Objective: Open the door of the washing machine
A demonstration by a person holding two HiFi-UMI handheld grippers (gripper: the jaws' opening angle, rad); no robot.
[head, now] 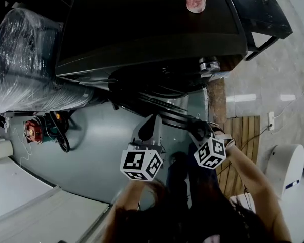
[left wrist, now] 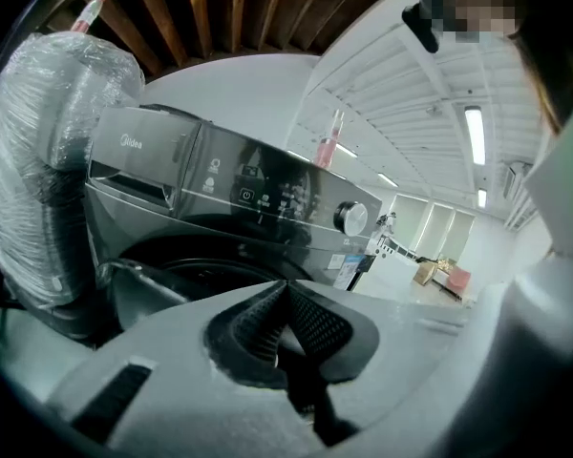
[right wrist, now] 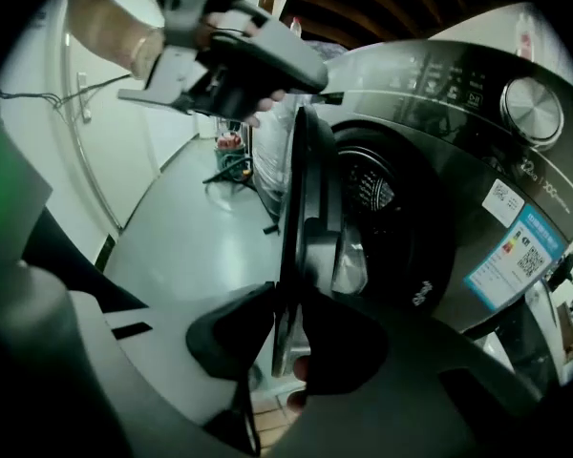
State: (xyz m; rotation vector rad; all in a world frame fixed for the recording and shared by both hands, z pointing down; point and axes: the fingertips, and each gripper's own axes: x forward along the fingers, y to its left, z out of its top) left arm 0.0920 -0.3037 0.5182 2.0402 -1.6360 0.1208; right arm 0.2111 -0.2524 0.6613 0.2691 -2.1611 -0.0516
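Now, right tongs (right wrist: 285, 324) pinching door (right wrist: 304, 194), ajar

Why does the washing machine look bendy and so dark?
Left gripper view: the wide lens bends the washing machine. Head view: its top is nearly black, with blur at the bottom. Right gripper view: the door is clear, but the bottom is dark and fuzzy.

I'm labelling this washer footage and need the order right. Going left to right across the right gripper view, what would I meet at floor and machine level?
Red item on the floor → door, swung open and seen edge-on → drum opening → dial.
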